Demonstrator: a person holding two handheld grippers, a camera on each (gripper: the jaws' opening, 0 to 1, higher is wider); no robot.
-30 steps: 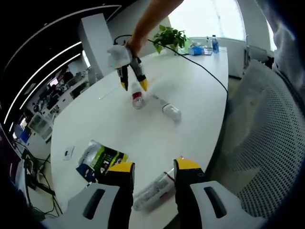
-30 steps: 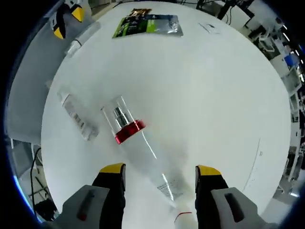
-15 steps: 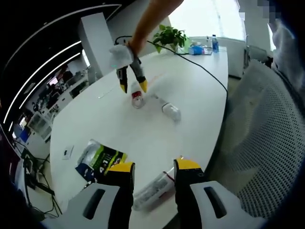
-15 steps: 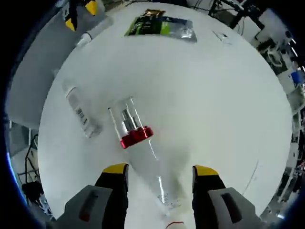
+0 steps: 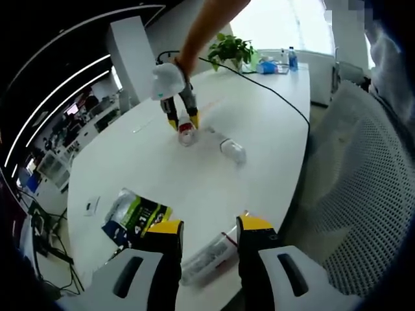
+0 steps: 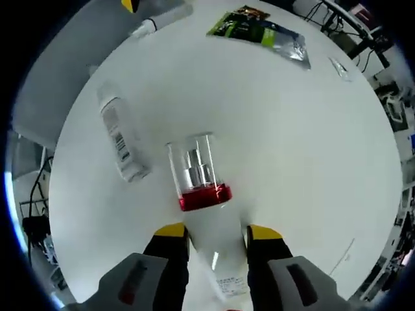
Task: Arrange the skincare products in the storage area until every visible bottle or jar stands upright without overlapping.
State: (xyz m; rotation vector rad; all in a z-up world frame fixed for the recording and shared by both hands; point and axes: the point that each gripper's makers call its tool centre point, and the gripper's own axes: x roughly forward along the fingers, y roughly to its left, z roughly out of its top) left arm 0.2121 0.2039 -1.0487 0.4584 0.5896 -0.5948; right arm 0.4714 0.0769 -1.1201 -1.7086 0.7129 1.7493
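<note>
My right gripper (image 6: pixel 214 234) is clamped on the lying red-collared bottle (image 6: pixel 206 214) between its jaws, my left gripper (image 5: pixel 206 234) stands apart around a white tube (image 5: pixel 209 258), and tipping the slick bottle upright could let it slip.

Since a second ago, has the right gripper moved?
Yes. Seen from the left gripper view, the right gripper has dropped toward the table and closed in around the red-collared bottle.

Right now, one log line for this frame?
right gripper: closing around lying red-collared bottle | left gripper: open over tube | white bottle: lying
</note>
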